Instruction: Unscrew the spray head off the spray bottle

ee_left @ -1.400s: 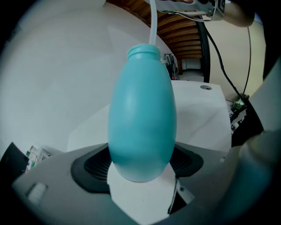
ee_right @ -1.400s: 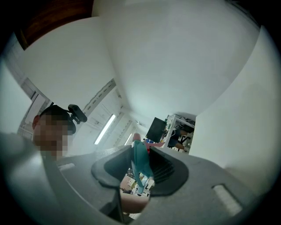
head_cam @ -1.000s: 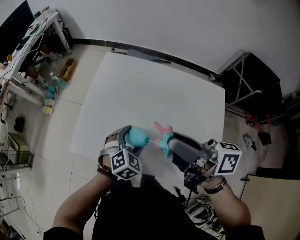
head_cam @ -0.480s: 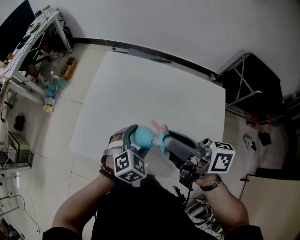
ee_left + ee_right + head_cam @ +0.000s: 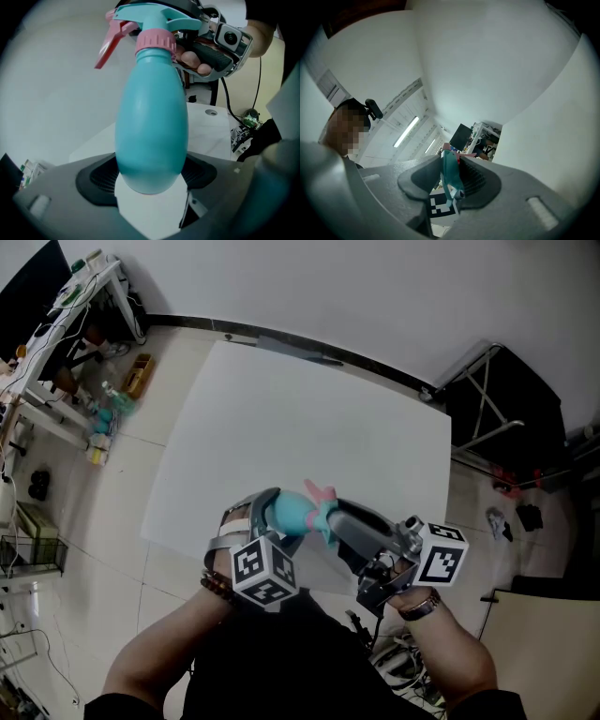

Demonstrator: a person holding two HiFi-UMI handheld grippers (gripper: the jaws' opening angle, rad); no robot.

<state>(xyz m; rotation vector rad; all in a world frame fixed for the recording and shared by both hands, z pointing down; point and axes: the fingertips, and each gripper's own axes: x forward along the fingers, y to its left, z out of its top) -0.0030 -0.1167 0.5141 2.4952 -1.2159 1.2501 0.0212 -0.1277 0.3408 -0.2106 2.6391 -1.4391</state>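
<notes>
Head view steeply down over table (image 5: 281, 409), 2 gripper views close along jaws, all sharing spray bottle (image 5: 289, 514).

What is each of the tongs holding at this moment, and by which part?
The left tongs grip the spray bottle by its rounded bottom; the right tongs grip its spray head.

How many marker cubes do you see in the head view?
2. One cube sits on the left gripper, low centre; the other cube on the right gripper, right of it. None seems hidden.
</notes>
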